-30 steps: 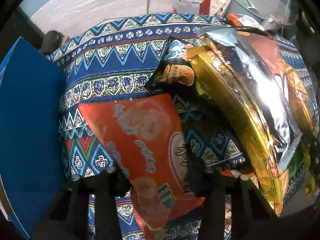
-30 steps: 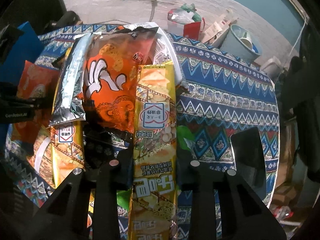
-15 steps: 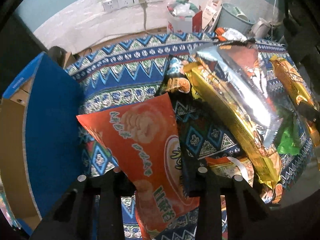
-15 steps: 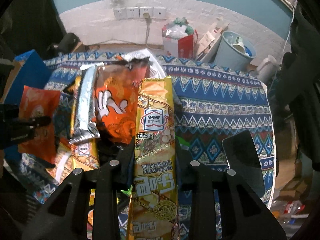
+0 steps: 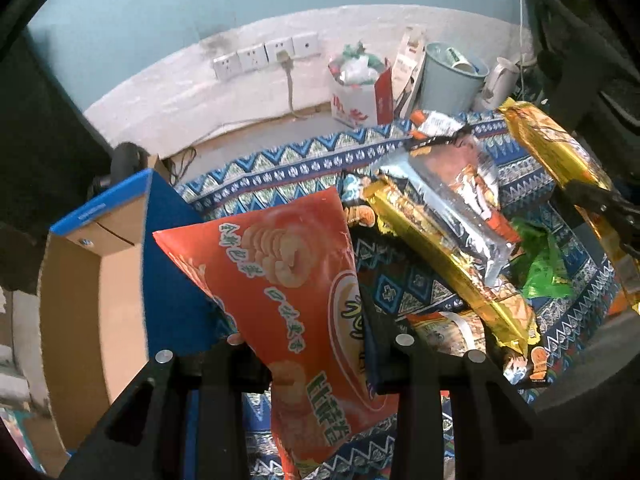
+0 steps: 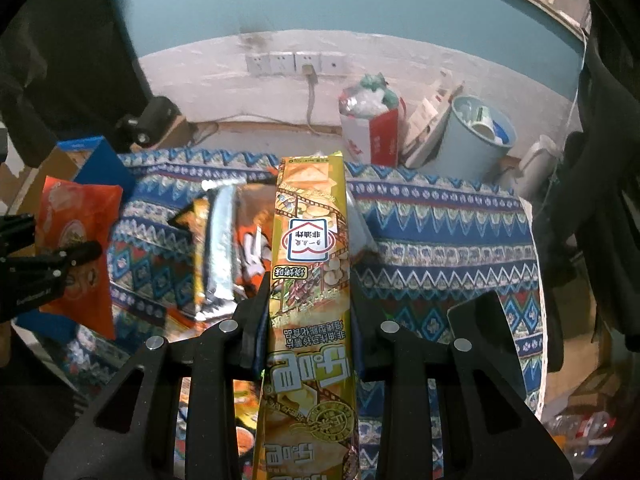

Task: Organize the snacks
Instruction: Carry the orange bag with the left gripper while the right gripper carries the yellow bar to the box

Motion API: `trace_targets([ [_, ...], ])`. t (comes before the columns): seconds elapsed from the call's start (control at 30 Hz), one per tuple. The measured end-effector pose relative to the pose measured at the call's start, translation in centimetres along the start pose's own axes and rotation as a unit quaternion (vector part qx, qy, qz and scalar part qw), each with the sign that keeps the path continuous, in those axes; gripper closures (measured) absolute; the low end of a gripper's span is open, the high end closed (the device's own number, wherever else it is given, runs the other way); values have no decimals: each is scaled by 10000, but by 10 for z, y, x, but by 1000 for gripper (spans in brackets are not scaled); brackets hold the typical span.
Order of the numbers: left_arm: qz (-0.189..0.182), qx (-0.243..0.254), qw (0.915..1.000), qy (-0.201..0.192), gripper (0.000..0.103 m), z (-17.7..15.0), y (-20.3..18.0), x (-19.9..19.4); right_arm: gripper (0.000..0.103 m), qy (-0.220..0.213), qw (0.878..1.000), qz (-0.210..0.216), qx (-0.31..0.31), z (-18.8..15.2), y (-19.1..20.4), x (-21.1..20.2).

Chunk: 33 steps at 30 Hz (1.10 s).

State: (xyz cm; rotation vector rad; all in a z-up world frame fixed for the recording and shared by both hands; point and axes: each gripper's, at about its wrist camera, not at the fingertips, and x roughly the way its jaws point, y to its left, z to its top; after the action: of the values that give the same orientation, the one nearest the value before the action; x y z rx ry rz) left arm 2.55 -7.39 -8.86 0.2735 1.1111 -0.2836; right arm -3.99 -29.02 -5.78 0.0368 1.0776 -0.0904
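Both packets are now lifted clear of the cloth (image 5: 280,168); one second ago they still lay low over it, and the cameras looked almost straight down. The left gripper (image 5: 308,344) is clenched on the lower part of the orange bag (image 5: 288,280), which now hangs in the air just beside the open blue box (image 5: 168,280). The right gripper (image 6: 308,312) is clenched on the middle of the long gold packet (image 6: 312,240), raised above the pile and standing along the fingers. This probably means that picking is finished and carrying has begun; the box seems the likely place for the orange bag, though this is only a judgement.

Counted in the left view: one orange bag held, one gold packet held by the other gripper at the right edge, and a pile left on the cloth. In the pile one can see a second gold packet (image 5: 452,256), one silver-backed bag (image 5: 452,200), one green wrapper (image 5: 540,268) and one dark packet (image 5: 356,212) partly hidden. More packets lie under these, so the exact number cannot be told. There is one box.
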Motion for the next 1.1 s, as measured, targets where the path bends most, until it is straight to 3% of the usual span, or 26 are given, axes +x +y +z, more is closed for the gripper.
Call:
trace_targets([
  [0.5,170,78,9978,-641,68,-6,37,-58,74,-387,9969,515,-459,39,71,-25],
  [1.1,374,-557,9940,-864,68,-26,119,-78,74,-340,9879,1105,-1037,83,174,-11],
])
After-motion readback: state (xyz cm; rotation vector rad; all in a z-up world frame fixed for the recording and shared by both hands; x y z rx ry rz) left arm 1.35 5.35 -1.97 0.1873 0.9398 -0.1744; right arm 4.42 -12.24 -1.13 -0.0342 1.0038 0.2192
